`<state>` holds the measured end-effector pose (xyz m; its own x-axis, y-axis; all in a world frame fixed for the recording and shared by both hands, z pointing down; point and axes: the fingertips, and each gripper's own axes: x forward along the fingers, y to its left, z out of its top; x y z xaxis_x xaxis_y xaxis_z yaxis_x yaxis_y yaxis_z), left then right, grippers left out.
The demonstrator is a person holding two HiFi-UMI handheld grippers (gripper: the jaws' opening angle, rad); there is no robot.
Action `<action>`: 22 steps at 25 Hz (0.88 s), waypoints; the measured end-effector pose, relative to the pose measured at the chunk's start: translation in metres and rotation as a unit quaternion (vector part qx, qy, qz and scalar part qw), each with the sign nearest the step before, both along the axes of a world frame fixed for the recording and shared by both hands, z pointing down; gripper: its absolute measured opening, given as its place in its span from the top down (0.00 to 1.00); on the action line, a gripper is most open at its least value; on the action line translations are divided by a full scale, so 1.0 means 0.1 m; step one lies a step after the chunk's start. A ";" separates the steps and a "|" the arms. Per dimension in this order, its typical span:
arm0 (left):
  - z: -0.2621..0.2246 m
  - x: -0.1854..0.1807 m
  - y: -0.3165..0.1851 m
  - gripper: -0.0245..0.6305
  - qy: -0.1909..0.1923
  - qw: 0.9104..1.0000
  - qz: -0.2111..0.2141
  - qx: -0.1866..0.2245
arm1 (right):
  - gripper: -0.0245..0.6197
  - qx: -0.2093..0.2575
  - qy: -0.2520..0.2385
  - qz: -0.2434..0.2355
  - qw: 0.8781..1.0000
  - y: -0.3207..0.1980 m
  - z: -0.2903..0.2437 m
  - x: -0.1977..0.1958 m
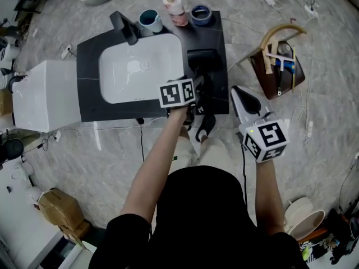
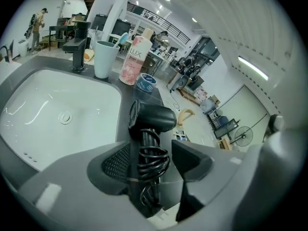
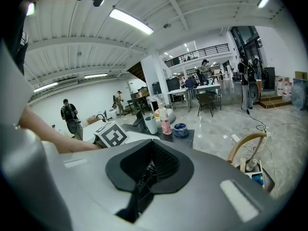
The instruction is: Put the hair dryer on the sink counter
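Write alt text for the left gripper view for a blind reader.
A black hair dryer, cord wound round its handle, rests on the dark sink counter between the open jaws of the left gripper. To its left is the white basin; behind stand a tap, a cup, a pink bottle and a blue tin.

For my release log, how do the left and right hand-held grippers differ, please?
The left hand-held gripper has jaws apart around the hair dryer; the right hand-held gripper has them together, empty. The left is over the sink counter; the right beside it. Both carry marker cubes.
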<state>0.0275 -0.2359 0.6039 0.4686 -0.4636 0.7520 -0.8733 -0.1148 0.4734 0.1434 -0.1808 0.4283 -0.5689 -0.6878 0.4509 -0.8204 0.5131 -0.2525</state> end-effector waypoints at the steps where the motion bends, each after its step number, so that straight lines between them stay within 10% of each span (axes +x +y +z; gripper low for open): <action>1: -0.03 -0.02 0.04 0.56 0.001 1.000 0.001 0.002 | 0.95 0.001 0.001 -0.001 1.000 0.01 -0.02 -0.02; 22: -1.12 -0.50 0.31 0.69 -0.007 0.990 0.013 0.143 | 0.95 0.050 0.015 -0.004 0.999 0.20 -0.49 -0.36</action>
